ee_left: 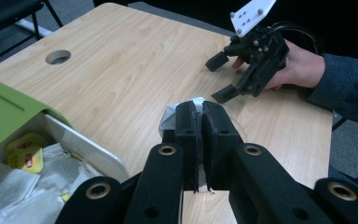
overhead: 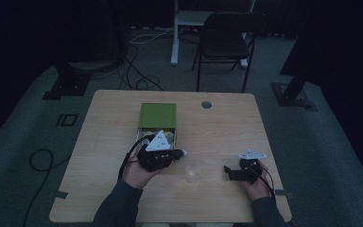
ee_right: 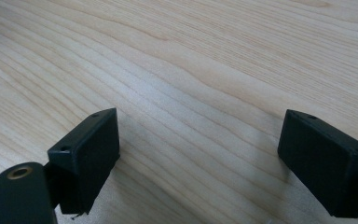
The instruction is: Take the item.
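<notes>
My left gripper (overhead: 181, 152) (ee_left: 201, 111) is shut on a small white tea bag (overhead: 185, 152) (ee_left: 169, 119), whose paper sticks out past the fingertips. It hovers just above and left of a clear plastic cup (overhead: 193, 169) standing on the wooden table (overhead: 217, 127). Right behind this gripper lies an open green box (overhead: 157, 116) (ee_left: 2, 112) holding several more tea bags (ee_left: 37, 179). My right gripper (overhead: 228, 171) (ee_left: 219, 78) (ee_right: 200, 144) rests low over bare wood at the right, jaws wide apart with nothing between them.
A round cable hole (overhead: 206, 104) (ee_left: 58, 57) sits near the table's far edge. A black chair (overhead: 224, 38) and loose cables (overhead: 142, 80) are on the floor beyond the table. Bare wood lies between the cup and the right gripper.
</notes>
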`<control>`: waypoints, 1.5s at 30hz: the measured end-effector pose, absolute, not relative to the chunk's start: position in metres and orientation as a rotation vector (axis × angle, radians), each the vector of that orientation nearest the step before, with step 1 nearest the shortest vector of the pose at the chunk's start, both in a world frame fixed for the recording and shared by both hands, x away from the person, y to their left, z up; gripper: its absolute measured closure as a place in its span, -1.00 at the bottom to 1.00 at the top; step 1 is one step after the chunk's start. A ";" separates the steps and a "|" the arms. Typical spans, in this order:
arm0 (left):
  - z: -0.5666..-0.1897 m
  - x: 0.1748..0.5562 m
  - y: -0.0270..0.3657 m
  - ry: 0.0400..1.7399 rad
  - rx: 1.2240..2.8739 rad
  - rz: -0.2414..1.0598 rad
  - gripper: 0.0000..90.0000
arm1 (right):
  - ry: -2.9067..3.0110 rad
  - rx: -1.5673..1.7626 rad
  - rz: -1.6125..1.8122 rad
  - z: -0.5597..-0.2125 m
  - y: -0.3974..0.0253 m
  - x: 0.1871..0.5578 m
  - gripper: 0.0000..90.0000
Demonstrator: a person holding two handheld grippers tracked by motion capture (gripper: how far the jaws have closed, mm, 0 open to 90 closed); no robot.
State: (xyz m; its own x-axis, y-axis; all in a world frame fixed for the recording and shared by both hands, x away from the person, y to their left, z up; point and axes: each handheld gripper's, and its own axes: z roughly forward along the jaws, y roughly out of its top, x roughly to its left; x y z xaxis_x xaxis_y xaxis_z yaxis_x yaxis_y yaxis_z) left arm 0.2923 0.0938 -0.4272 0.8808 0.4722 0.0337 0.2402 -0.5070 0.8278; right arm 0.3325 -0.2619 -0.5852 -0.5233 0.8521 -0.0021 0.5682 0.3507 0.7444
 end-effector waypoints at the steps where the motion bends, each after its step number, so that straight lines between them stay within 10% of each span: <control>1: -0.428 0.292 0.092 0.511 2.120 0.316 0.92 | 2.228 1.245 0.993 -0.585 -0.262 0.333 -0.72; 45: -0.454 0.298 0.058 0.476 2.155 0.250 0.91 | 2.229 1.245 0.993 -0.585 -0.262 0.333 -0.72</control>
State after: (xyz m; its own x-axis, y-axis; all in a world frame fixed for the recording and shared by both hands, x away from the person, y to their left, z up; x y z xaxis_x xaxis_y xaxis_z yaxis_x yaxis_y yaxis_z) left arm 0.2975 0.0582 -0.4535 0.9058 0.4237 0.0050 0.2442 -0.5315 0.8111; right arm 0.3325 -0.2620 -0.5852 -0.5235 0.8520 -0.0022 0.5680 0.3509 0.7445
